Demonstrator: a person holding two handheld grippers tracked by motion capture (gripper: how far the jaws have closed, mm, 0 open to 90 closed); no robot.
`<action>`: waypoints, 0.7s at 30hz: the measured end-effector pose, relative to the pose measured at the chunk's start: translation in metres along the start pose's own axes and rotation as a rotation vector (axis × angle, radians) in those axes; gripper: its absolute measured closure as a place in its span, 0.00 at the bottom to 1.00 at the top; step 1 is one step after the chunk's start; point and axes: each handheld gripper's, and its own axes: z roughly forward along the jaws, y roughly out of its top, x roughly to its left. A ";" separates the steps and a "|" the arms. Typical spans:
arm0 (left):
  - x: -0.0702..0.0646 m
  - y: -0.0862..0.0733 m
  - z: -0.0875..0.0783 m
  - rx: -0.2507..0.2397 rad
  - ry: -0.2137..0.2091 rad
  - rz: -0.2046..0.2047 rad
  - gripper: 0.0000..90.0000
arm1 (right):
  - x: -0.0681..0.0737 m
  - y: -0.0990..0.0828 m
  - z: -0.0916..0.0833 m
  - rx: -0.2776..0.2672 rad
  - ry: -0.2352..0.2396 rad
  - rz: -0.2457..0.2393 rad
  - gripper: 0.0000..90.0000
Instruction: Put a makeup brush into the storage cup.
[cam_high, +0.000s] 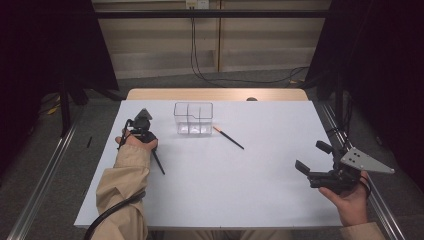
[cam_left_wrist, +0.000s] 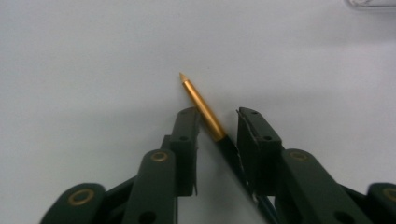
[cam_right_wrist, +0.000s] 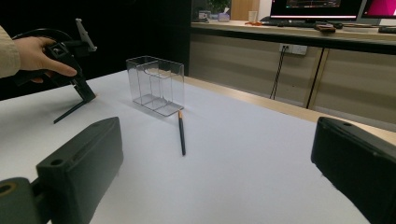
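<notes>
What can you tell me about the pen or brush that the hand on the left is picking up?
It is a slim stick with a black shaft and a gold-coloured, pointed front end, perhaps a pen or fine brush. It lies between the two black jaws of the left gripper, its gold tip poking out past them over the white table. Seen from the side, it slants, with the far black end resting on the table. Whether the pads already press on it cannot be made out.

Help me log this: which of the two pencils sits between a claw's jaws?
The pencil at the left claw, gold tip poking out; the other pencil lies free beside the clear organizer.
</notes>
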 end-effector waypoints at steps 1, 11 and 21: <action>0.000 0.000 0.000 0.003 0.003 -0.002 0.79 | 0.000 0.000 0.000 -0.001 0.000 0.003 0.02; -0.008 0.003 0.001 0.043 0.047 0.012 0.93 | 0.000 0.000 0.000 -0.001 -0.002 0.004 0.02; -0.008 0.004 0.001 0.052 0.044 0.017 0.94 | 0.000 -0.001 0.001 0.010 0.003 -0.003 0.02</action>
